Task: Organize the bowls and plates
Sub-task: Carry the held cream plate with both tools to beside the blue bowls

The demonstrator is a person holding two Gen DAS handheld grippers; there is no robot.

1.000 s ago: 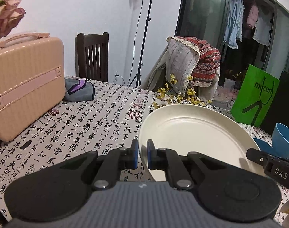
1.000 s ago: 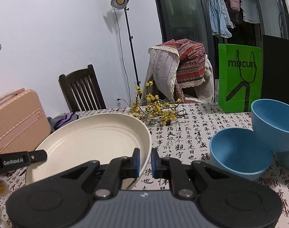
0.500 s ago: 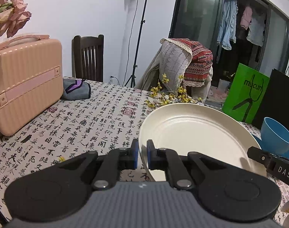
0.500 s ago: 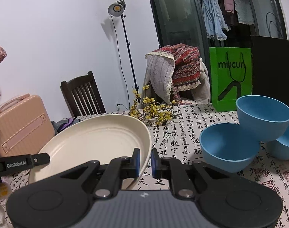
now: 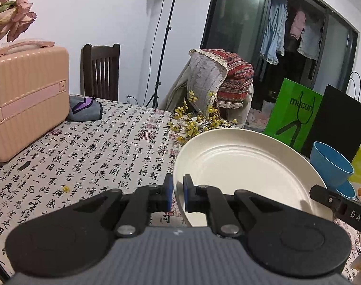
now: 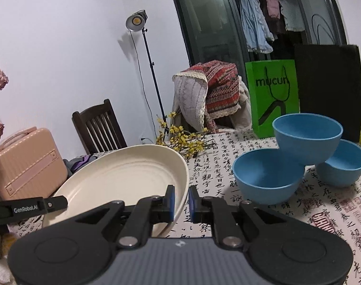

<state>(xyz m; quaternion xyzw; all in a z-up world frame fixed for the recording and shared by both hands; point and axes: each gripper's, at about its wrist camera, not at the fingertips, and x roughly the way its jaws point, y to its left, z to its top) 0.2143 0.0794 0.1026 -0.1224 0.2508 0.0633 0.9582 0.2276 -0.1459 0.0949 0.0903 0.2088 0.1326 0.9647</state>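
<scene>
Fingers — both pairs — on plate

The plate sits left of three bowls, flower sprigs behind.

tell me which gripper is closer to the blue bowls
Right. The right gripper clamps the cream plate rim on the side facing the blue bowls; the left gripper clamps the opposite rim, farther away.

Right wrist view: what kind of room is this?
Most likely a dining area in a home: a table with a calligraphy-print cloth, wooden chair, and clothes hanging behind a glass door.
</scene>
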